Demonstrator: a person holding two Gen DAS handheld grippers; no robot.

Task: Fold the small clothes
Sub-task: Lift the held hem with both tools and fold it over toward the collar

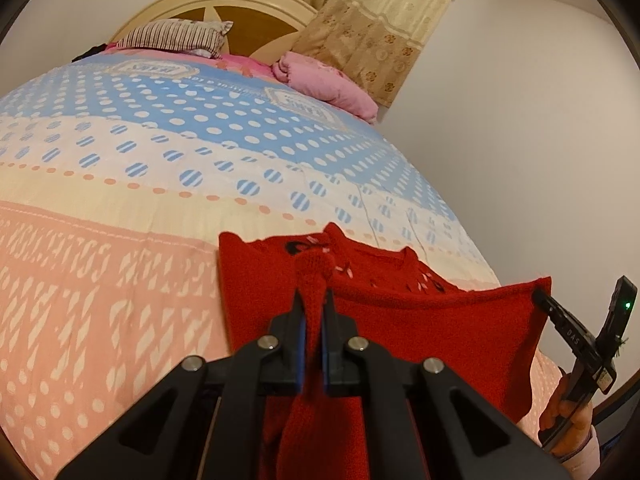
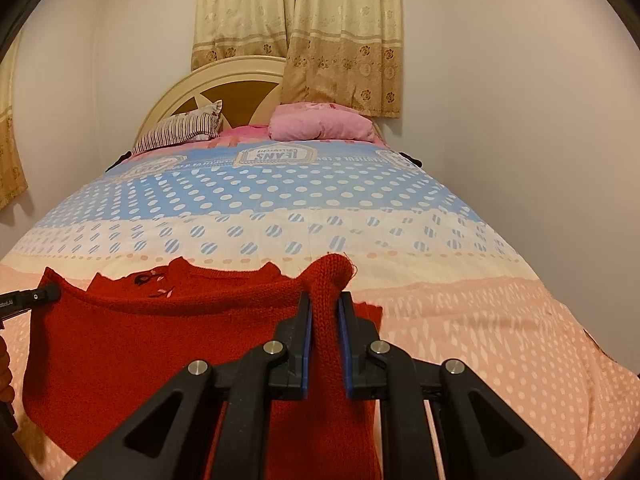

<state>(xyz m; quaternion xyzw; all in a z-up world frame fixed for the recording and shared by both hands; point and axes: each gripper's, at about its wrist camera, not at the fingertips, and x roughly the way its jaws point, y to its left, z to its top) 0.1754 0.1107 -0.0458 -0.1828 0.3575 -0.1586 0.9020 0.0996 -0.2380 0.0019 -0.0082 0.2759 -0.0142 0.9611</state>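
Near the foot edge of the bed (image 2: pixel 500 320), over the peach band of the bedspread (image 1: pixel 100 280): one small red knitted sweater (image 1: pixel 440 332), held up by two corners so that its upper edge is stretched between both tools and the body hangs down from that edge. Part of the garment, bearing a dark and pale embroidered motif, lies on the bedspread behind the raised edge.

Left tool (image 1: pixel 315 300): fingers pressed onto a bunched fold of the red knit, which rises between the blue pads (image 1: pixel 302 344) and pokes out past the fingertips. Seen from the right wrist view, the same tool (image 2: pixel 50 293) enters at the left frame edge, its tip touching the sweater's left corner.

Right tool (image 2: pixel 325 308): fingers pinching a thick roll of the same knit, the fabric curling over above the tips. In the left wrist view it (image 1: pixel 540 295) grips the sweater's right corner, with the person's right hand (image 1: pixel 568 420) around its handle and a small green light showing on the unit.

Bedspread: peach band at the foot, cream strip with peach dots, then blue bands with white dots toward the head.

Head edge of the bed: striped pillow (image 2: pixel 180 130) at the left, pink pillow (image 2: pixel 320 126) at the right, both against a cream and brown headboard (image 2: pixel 224 84). Patterned beige curtains (image 2: pixel 304 32) hang behind the headboard.
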